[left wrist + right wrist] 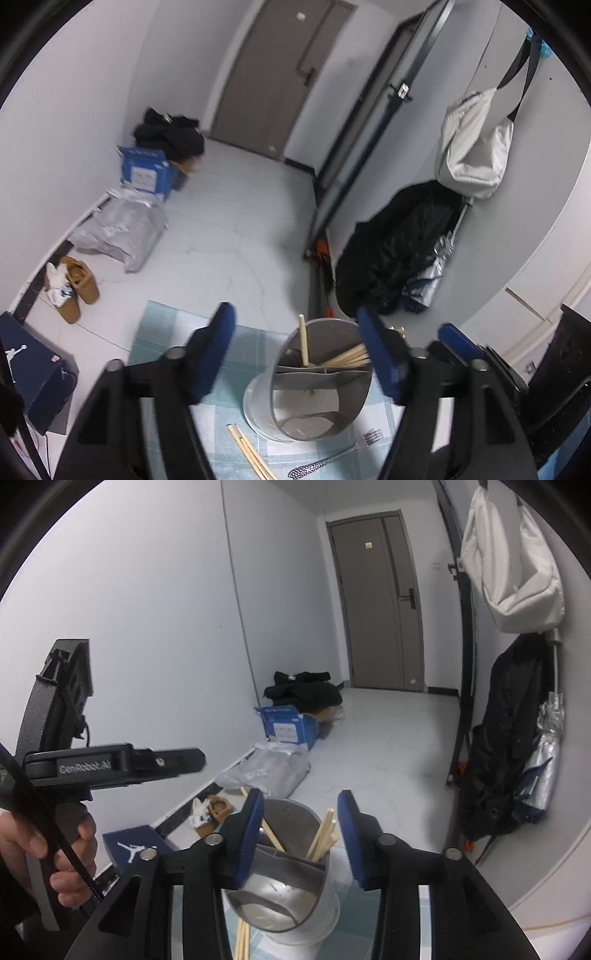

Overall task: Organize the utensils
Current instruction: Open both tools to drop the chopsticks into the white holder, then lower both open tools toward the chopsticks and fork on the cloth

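Chopsticks (345, 357): inside holder (321, 391), on the mat (166, 332), leaning with tips up toward the rim.
Loose pair (251, 454): flat on mat, lying diagonally.
Fork (332, 456): flat, tines toward holder.
Left gripper (295, 354): spread, empty.
Right gripper (301, 840): spread, astride holder's rim.

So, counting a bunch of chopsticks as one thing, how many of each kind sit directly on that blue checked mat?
Utensil holder: 1
Fork: 1
Loose chopstick bunch: 1
Total: 3
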The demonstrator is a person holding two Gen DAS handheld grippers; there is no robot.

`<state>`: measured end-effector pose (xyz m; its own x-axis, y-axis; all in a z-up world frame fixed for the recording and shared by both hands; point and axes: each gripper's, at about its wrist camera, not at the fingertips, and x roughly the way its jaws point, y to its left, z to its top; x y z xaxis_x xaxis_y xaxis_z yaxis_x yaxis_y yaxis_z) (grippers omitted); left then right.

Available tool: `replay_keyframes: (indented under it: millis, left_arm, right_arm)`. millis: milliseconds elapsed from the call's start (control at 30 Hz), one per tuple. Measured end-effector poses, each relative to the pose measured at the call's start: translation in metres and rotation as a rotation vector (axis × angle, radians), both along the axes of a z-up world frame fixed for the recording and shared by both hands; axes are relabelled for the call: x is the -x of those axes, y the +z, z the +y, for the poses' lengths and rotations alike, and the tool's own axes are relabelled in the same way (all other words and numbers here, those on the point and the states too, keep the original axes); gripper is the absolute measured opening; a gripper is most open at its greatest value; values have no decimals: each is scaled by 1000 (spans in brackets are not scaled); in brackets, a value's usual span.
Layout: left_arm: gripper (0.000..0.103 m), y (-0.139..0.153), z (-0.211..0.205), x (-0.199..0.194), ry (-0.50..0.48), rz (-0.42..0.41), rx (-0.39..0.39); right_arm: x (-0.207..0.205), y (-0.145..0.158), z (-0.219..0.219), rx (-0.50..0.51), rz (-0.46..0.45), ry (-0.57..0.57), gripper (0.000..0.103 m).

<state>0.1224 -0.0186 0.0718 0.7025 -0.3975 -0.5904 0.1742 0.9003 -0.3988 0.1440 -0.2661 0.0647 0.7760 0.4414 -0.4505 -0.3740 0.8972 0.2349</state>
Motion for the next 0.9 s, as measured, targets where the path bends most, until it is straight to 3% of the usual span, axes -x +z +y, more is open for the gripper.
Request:
replay_keyframes:
  millis: [133, 367, 900]
  left_arm:
    - [83, 7, 3, 16, 58, -34, -38]
    - [101, 13, 6, 42, 147, -99, -140]
    - [102, -11, 13, 81, 232, -147, -246]
  right_arm:
    - [16, 7, 0, -7, -20, -10, 58]
    - [42, 9, 1, -15, -36, -25, 70]
    - [85, -18, 7, -20, -17, -39, 80]
